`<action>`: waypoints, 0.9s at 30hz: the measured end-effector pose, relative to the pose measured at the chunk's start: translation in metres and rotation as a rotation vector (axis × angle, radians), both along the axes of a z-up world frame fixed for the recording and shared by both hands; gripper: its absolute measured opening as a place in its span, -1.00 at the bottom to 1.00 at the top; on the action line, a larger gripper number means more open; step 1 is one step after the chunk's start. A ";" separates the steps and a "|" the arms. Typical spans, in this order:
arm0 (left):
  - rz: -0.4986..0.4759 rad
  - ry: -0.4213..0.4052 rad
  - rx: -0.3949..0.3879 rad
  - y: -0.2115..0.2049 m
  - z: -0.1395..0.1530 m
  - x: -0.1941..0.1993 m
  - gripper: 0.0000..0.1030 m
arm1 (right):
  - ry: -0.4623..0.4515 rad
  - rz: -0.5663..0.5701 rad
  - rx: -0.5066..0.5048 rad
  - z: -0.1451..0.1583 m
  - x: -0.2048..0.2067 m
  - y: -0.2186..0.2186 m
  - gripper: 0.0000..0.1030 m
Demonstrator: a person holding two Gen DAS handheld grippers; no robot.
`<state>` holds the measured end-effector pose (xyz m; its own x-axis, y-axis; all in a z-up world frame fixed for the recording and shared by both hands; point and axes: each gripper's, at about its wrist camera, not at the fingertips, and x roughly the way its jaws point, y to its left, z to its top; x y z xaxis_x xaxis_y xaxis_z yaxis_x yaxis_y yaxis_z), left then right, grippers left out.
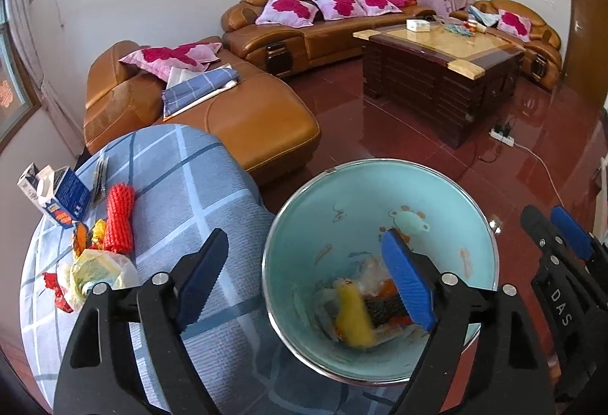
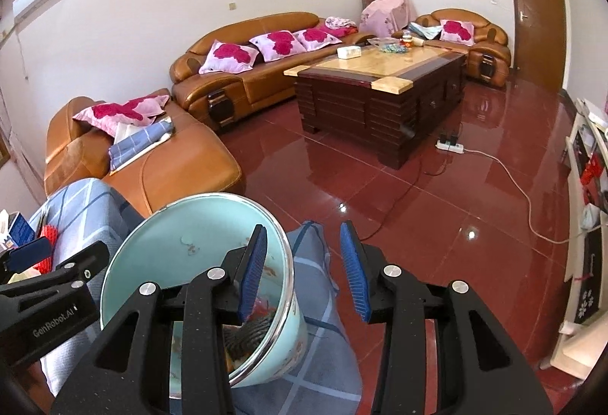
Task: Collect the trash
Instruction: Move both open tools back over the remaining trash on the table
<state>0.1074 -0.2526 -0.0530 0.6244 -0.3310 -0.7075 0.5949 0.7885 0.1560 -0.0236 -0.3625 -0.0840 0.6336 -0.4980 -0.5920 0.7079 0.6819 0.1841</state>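
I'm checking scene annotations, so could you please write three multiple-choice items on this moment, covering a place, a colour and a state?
1. Where is the red mesh roll?
A. in the basin
B. on the checked cloth
C. on the floor

2. What colour is the inside of the basin?
A. pale blue-green
B. white
C. orange

3. How does the left gripper stand?
A. shut on a wrapper
B. open and empty
C. clamped on the basin rim

Answers:
1 B, it lies on the checked cloth beside the wrappers.
2 A, its wall shows pale blue-green.
3 B, its fingers stand wide apart with nothing pressed between them.
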 end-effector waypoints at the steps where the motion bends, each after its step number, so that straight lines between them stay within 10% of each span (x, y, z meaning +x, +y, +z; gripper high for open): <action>1: 0.007 -0.004 0.000 0.003 0.001 0.001 0.64 | 0.000 0.003 -0.001 0.000 0.000 0.001 -0.21; 27: 0.404 0.014 0.005 0.209 -0.011 0.049 0.80 | 0.040 0.306 -0.099 0.017 0.046 0.093 -0.22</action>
<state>0.1568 -0.0434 -0.0639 0.6935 -0.0577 -0.7181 0.2397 0.9585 0.1544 0.0222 -0.2695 -0.0669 0.7400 -0.3443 -0.5778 0.4727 0.8773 0.0826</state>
